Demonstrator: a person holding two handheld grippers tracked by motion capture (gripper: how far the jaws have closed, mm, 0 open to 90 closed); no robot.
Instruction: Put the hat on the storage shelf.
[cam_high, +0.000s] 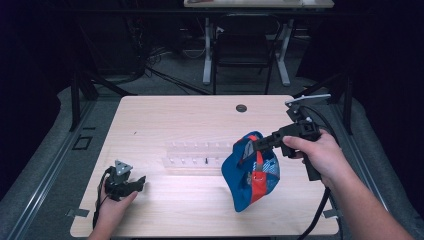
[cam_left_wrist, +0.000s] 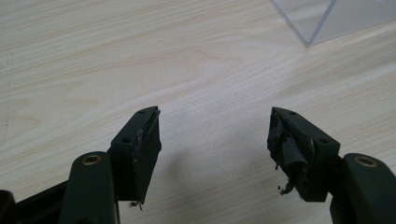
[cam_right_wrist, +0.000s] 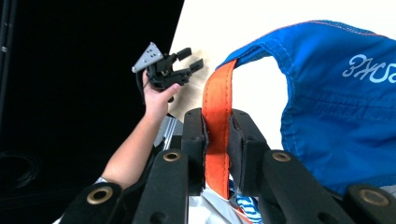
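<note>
A blue cloth bag (cam_high: 250, 172) with an orange strap (cam_high: 258, 170) hangs above the right half of the wooden table (cam_high: 180, 120), its bottom close to the tabletop. My right gripper (cam_high: 256, 145) is shut on the orange strap (cam_right_wrist: 217, 130) and holds the blue bag (cam_right_wrist: 336, 102) up; the strap runs straight between its black jaws. My left gripper (cam_high: 132, 184) rests at the table's front left, held by a hand, with nothing in it. In the left gripper view its jaws stand wide apart over bare wood, so this gripper (cam_left_wrist: 215, 154) is open. It also appears far off as the left gripper (cam_right_wrist: 187, 60).
A clear acrylic rack (cam_high: 197, 155) lies on the table's middle, just left of the bag; its corner (cam_left_wrist: 322, 18) shows ahead of the left gripper. A dark round hole (cam_high: 241, 108) marks the table's far side. A chair and desk legs stand beyond the table.
</note>
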